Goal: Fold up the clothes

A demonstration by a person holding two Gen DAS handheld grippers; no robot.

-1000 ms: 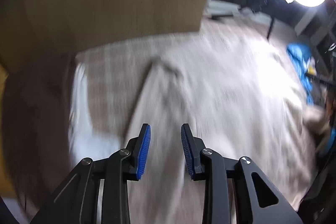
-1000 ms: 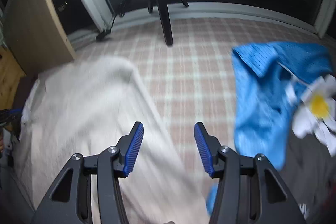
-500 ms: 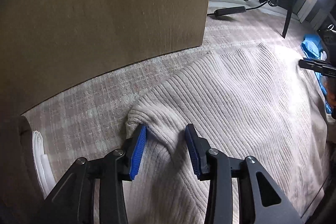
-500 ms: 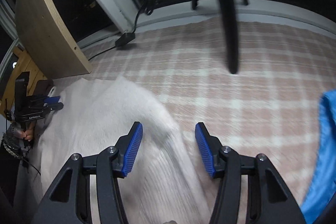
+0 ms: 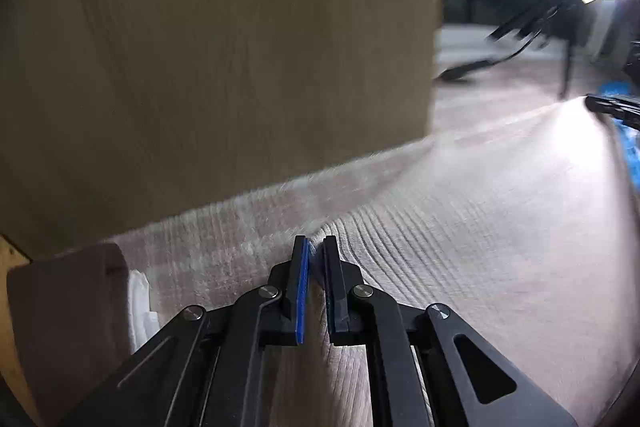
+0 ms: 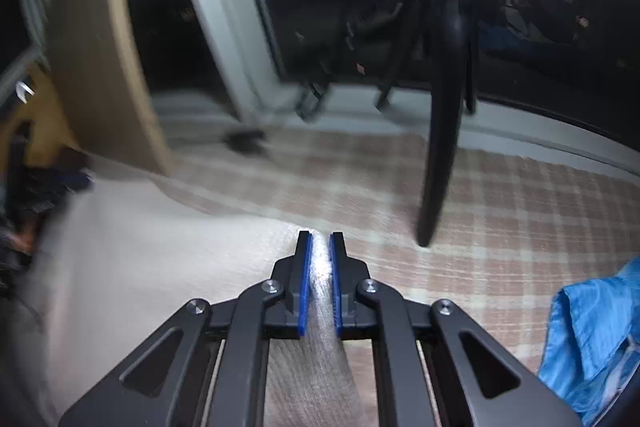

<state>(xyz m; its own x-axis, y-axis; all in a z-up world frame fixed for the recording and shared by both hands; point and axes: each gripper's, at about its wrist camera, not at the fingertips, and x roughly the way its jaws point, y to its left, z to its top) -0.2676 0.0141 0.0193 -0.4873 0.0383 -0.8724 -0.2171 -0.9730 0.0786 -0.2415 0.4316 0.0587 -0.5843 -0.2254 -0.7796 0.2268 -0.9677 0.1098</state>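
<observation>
The cream ribbed sweater (image 5: 460, 247) lies spread flat on the checked cloth (image 6: 500, 211) that covers the surface, and each claw has pinched one of its far corners. The left claw (image 5: 316, 259) is pressed together on a small tuck of knit right at the sweater's edge, just beside the wooden panel (image 5: 220, 47) that stands upright along the cloth. The right claw (image 6: 320, 255) grips the opposite corner the same way, with a ridge of fabric squeezed between its blue pads (image 6: 306, 287), near the foot of a black tripod leg (image 6: 440, 147). Holding both corners of one edge at once makes sense for a fold: the edge can be raised as a straight line and carried over the body of the sweater without one side sagging or twisting. The grips look shallow, taken close to the hem, so a quick pull might slip the knit free; both pictures are blurred, so how deep the fabric sits is hard to tell. A blue garment (image 6: 592, 339) lies crumpled to the right, well apart from the sweater, probably waiting its turn. In my judgement the fold itself has not yet been made, since the sweater appears to lie in a single flat layer.
</observation>
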